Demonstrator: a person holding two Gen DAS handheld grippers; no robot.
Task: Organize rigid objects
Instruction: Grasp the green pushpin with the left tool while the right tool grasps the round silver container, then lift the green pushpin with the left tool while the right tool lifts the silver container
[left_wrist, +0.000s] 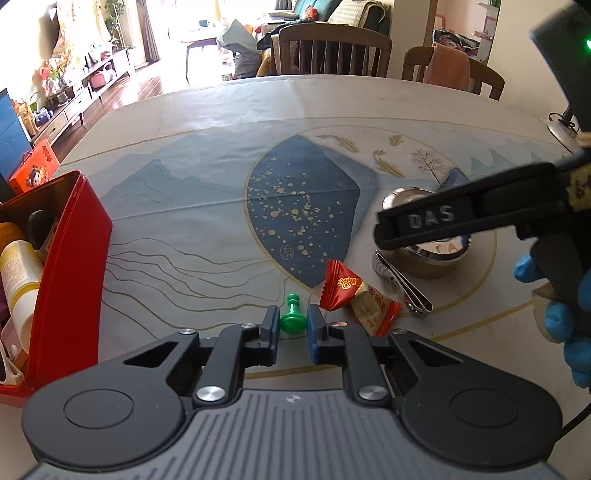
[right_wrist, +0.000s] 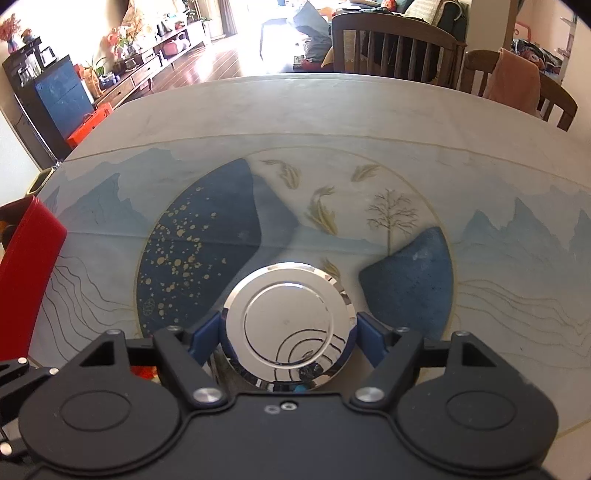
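Here the green pawn (left_wrist: 292, 318) stands between the part-open left gripper (left_wrist: 292, 332), while the right gripper (right_wrist: 289, 334) clasps the shiny tin (right_wrist: 289, 326).

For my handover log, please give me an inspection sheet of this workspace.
Surface: round table with painted blue landscape cloth.
Job's things: green plastic pawn, red-gold candy wrapper, metal nail clipper, shiny round metal tin, open red metal box with bottles.
Clutter: nothing seen.
Grippers: left gripper open around pawn; right gripper straddles tin, contact unclear.
Cables: black cable.
Surroundings: wooden chairs, living room.
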